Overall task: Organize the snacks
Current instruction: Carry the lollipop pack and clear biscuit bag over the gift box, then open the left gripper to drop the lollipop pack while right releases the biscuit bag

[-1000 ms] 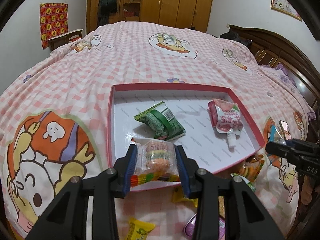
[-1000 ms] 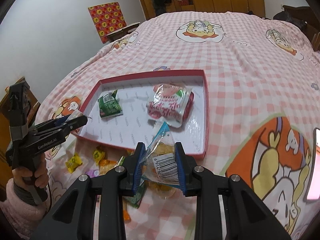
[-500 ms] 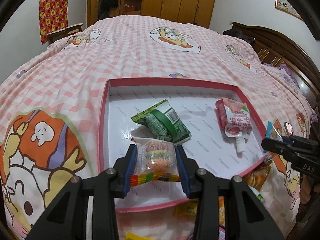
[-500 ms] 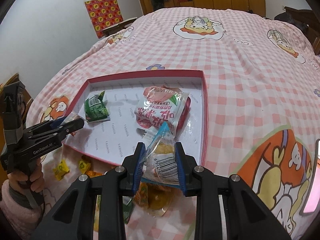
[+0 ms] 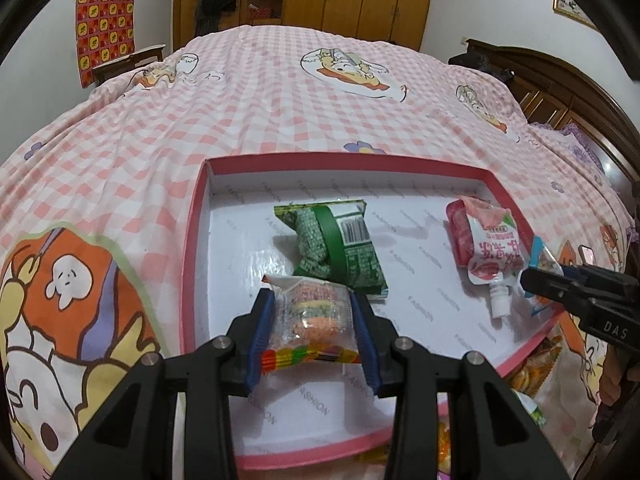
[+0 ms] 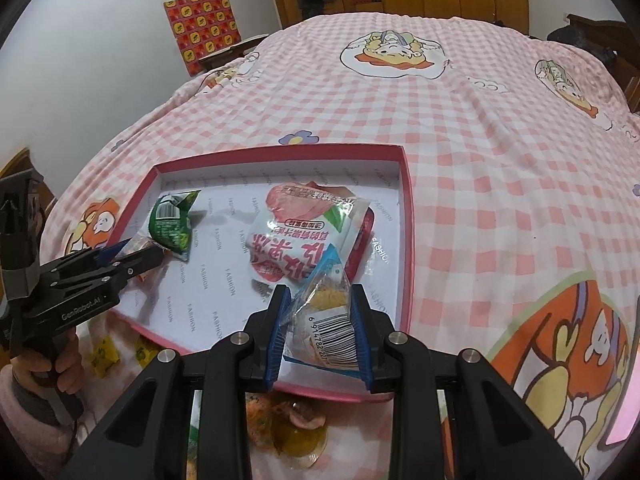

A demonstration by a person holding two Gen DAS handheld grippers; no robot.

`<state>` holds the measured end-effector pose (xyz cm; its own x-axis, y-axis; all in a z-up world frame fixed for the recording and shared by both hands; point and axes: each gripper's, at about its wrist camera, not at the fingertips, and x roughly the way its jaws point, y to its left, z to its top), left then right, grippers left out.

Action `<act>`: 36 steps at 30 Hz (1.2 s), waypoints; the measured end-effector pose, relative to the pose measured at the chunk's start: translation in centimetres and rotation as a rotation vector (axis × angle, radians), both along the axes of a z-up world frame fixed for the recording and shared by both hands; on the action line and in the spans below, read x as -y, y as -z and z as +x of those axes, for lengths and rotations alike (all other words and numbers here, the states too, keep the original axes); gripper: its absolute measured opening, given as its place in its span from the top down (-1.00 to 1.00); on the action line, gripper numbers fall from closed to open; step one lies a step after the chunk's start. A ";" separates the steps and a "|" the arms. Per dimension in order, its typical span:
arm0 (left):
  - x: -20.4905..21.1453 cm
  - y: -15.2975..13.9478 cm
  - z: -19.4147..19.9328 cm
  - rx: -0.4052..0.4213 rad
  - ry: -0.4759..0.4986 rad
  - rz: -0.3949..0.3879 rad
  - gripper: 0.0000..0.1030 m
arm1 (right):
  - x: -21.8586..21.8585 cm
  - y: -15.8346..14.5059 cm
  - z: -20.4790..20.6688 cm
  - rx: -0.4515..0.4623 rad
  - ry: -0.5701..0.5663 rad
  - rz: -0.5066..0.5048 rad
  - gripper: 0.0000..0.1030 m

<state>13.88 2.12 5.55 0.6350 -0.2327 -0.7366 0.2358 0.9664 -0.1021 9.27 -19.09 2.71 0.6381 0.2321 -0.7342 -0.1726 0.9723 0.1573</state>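
A shallow pink-rimmed box (image 5: 192, 248) with a white floor lies on the checked bedspread. Inside it rest a green snack packet (image 5: 340, 248) and a red-and-white drink pouch (image 5: 486, 246). My left gripper (image 5: 314, 300) is shut on a clear packet holding a rainbow-coloured cake (image 5: 310, 324), above the box's near left part. My right gripper (image 6: 322, 298) is shut on a clear blue-edged packet with a barcode (image 6: 328, 316), above the box's near right corner (image 6: 404, 280). From the right wrist view the green packet (image 6: 172, 224) and the pouch (image 6: 304, 236) show too.
Loose snacks lie on the bedspread in front of the box: yellow candies (image 6: 105, 354) and an orange-filled packet (image 6: 288, 428). A hand in a pink sleeve (image 6: 36, 376) holds the left gripper (image 6: 140, 254). Wardrobes and a wooden headboard (image 5: 560, 80) border the bed.
Both grippers moved forward over the box with their packets, and the box now looks nearer and larger. The grips are unchanged.
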 end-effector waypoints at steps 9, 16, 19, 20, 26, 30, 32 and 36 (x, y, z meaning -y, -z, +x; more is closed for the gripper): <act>0.3 0.2 0.6 0.005 0.005 0.009 0.20 | 0.5 0.8 1.1 -0.008 0.016 0.007 0.40; 0.4 0.2 0.7 0.009 0.004 0.015 0.20 | 0.5 1.0 1.5 -0.001 0.020 0.011 0.40; 0.4 0.3 0.7 0.013 0.006 0.022 0.20 | 0.4 1.1 1.6 0.003 0.018 -0.002 0.40; 0.4 0.3 0.7 0.014 0.006 0.023 0.19 | 0.4 1.1 1.6 0.004 0.017 -0.005 0.40; 0.5 0.3 0.6 0.013 0.005 0.021 0.19 | 0.5 1.2 1.6 0.002 0.021 0.002 0.40; 0.5 0.2 0.6 0.010 0.005 0.022 0.17 | 0.3 1.2 1.6 0.005 0.023 0.002 0.38; 0.5 0.2 0.6 0.004 0.005 0.014 0.12 | 0.3 1.2 1.5 0.004 0.020 0.009 0.36; 0.5 -0.2 0.0 0.001 0.017 0.008 0.00 | 0.4 1.0 1.2 0.008 0.013 0.034 0.16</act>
